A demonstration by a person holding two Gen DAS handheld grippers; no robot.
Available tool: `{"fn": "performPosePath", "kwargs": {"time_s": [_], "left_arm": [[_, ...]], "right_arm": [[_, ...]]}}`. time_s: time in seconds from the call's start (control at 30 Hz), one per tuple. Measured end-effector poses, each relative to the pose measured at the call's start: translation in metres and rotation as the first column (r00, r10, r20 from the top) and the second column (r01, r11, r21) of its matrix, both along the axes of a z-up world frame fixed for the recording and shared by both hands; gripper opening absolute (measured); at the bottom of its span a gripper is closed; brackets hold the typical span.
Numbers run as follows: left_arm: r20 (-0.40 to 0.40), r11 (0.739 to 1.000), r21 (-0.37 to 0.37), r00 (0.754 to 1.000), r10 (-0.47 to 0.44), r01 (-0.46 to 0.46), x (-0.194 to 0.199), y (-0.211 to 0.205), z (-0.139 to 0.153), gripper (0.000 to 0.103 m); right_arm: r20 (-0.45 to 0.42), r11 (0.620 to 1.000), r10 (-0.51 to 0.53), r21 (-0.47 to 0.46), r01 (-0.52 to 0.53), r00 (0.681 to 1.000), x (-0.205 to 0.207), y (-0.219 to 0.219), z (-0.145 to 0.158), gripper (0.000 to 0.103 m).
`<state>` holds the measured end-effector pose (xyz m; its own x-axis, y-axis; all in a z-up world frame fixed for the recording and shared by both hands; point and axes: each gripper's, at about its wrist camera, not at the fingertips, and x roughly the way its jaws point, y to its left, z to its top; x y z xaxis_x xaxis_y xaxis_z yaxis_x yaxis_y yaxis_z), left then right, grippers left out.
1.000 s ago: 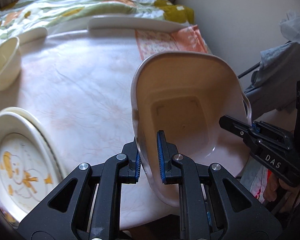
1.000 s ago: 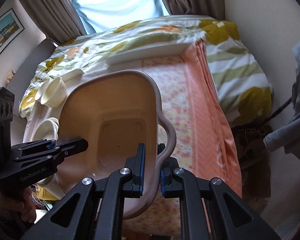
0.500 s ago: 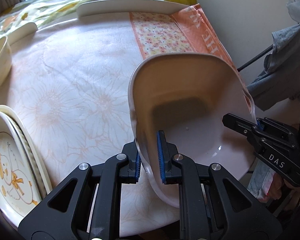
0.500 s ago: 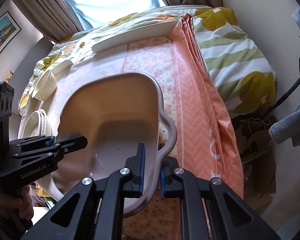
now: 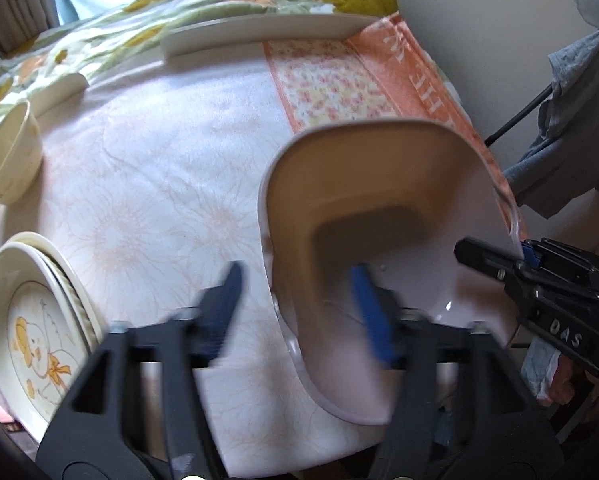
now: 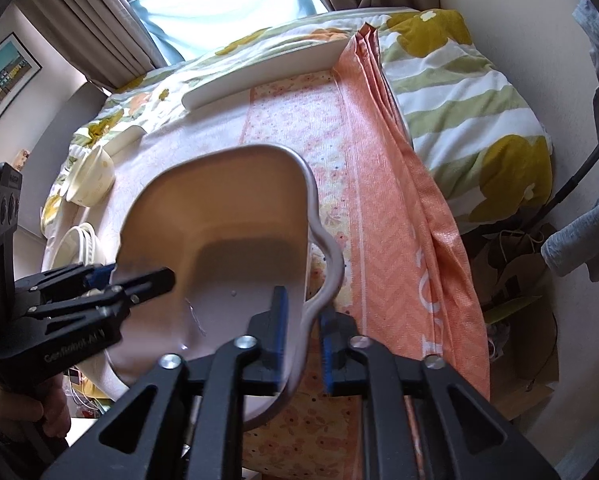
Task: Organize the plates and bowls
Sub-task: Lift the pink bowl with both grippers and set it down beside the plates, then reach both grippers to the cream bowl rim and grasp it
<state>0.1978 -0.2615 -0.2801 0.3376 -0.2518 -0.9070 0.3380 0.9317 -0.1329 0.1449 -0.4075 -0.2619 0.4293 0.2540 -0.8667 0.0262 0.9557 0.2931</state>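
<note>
Now both grippers have just been opening around the rim of the large basin (image 5: 383, 208), which sits on the table near its front edge.

The left gripper (image 5: 299, 312) has sprung wide, its blurred fingers (image 5: 227, 300) straddling the basin's left wall without pressing it; the right gripper (image 6: 301, 332) stands narrowly parted, the basin's handle lobe between its pads (image 6: 279, 320) and seemingly no longer pinched. Judging from that, the basin has been set down and released, so this placement looks done. Left of the left fingers lies a stack of plates (image 5: 31, 328), and further off a small bowl (image 5: 9, 160) on its side; these appear not yet gathered, so most of the sorting into the basin likely remains.
</note>
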Motion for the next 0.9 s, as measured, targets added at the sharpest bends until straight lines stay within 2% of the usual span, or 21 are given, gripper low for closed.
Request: {"fn": "performPosePath", "kwargs": {"time_s": [0.03, 0.1, 0.2, 0.37, 0.47, 0.57, 0.63, 0.73, 0.83, 0.9], "left_arm": [[0.023, 1.0, -0.016, 1.0, 0.005, -0.005, -0.001, 0.001, 0.005, 0.082], [0.051, 0.999, -0.033, 0.999, 0.008, -0.007, 0.0, 0.002, 0.014, 0.086], [0.081, 1.0, -0.01, 0.996, 0.024, -0.024, 0.003, 0.003, 0.025, 0.087], [0.136, 0.994, -0.073, 0.987, 0.088, -0.078, -0.003, 0.027, 0.063, 0.087], [0.2, 0.985, -0.117, 0.968, 0.151, -0.13, -0.013, 0.054, 0.099, 0.089], [0.278, 0.974, -0.132, 0.936, 0.216, -0.185, -0.02, 0.088, 0.136, 0.102], [0.333, 0.962, -0.141, 0.904, 0.268, -0.233, -0.025, 0.117, 0.16, 0.103], [0.369, 0.942, -0.143, 0.867, 0.335, -0.303, -0.023, 0.163, 0.183, 0.103], [0.366, 0.926, -0.145, 0.851, 0.378, -0.349, -0.012, 0.214, 0.191, 0.103], [0.337, 0.911, -0.146, 0.846, 0.413, -0.386, 0.003, 0.252, 0.187, 0.103]], "right_arm": [[0.007, 1.0, 0.003, 0.004, -0.003, 1.0, -0.001, -0.001, 0.001, 0.042], [0.028, 1.0, 0.011, 0.004, -0.011, 1.0, -0.004, -0.002, 0.005, 0.074], [0.062, 0.999, 0.029, -0.017, -0.028, 0.998, -0.009, -0.002, 0.012, 0.095], [0.126, 0.997, 0.066, -0.052, -0.059, 0.99, -0.016, 0.003, 0.038, 0.102], [0.207, 0.993, 0.111, -0.055, -0.101, 0.972, -0.012, 0.019, 0.072, 0.102], [0.295, 0.987, 0.159, -0.045, -0.152, 0.942, -0.002, 0.044, 0.107, 0.102], [0.344, 0.978, 0.204, -0.04, -0.203, 0.916, 0.009, 0.068, 0.131, 0.102], [0.333, 0.964, 0.265, -0.063, -0.259, 0.905, 0.03, 0.107, 0.154, 0.102], [0.333, 0.967, 0.254, -0.06, -0.249, 0.908, 0.055, 0.145, 0.168, 0.102], [0.332, 0.973, 0.229, -0.074, -0.217, 0.915, 0.074, 0.17, 0.172, 0.102]]}}
